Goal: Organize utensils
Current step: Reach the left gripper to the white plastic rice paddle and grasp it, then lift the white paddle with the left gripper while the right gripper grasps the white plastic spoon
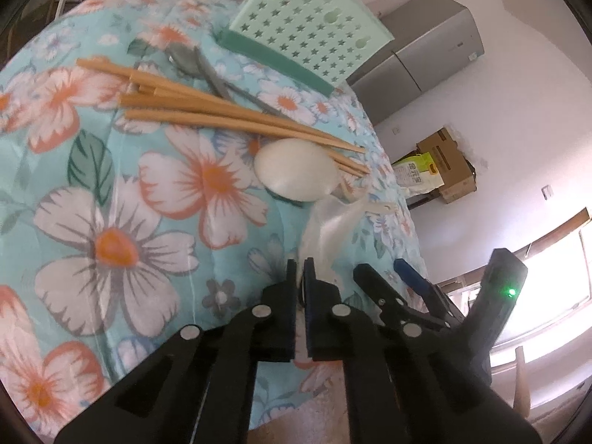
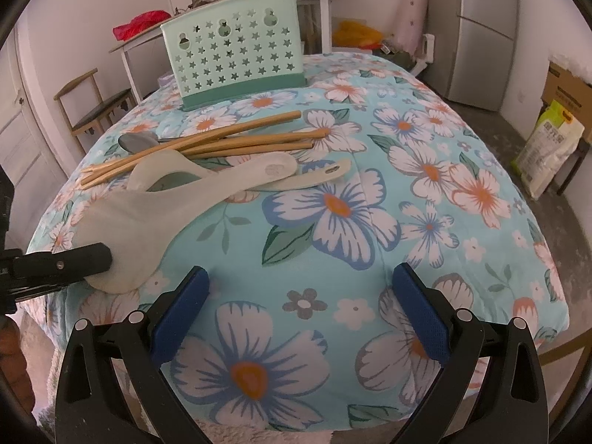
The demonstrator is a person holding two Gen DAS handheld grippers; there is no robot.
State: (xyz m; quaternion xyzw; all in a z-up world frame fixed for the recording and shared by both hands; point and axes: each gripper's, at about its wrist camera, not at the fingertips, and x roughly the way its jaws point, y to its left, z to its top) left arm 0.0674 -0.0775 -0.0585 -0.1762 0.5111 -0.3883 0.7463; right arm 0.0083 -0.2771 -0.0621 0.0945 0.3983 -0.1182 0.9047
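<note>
**Operator:** Right wrist view, status of the task?

**Technician:** Barely begun. The table (image 2: 425, 222), under its floral cloth, carries everything. The green star-punched holder (image 2: 233, 63) stands upright at the far side; nothing shows above its rim, though its inside is hidden from here, so it is probably empty. All utensils lie loose in one pile, well apart from the holder: the wooden chopsticks (image 2: 229, 142), a metal spoon (image 2: 137, 142) partly under them, a rice paddle (image 2: 259, 172) with a cream utensil (image 2: 314, 179) beside it, and a translucent paddle (image 2: 148, 218) nearest the table edge. Every piece is still to be moved into the holder.

**Operator:** Jaw condition, left gripper?

**Technician:** The left gripper (image 1: 300, 270) has its jaws together, clamped on the translucent paddle at its broad near end. From the right wrist view one black finger presses on that blade; the handle points towards the pile.

**Operator:** Right gripper?

**Technician:** The right gripper (image 2: 299, 310) has its jaws wide apart. Nothing sits between the blue pads (image 2: 421, 310); they hover over bare cloth near the table edge and touch no utensil.
</note>
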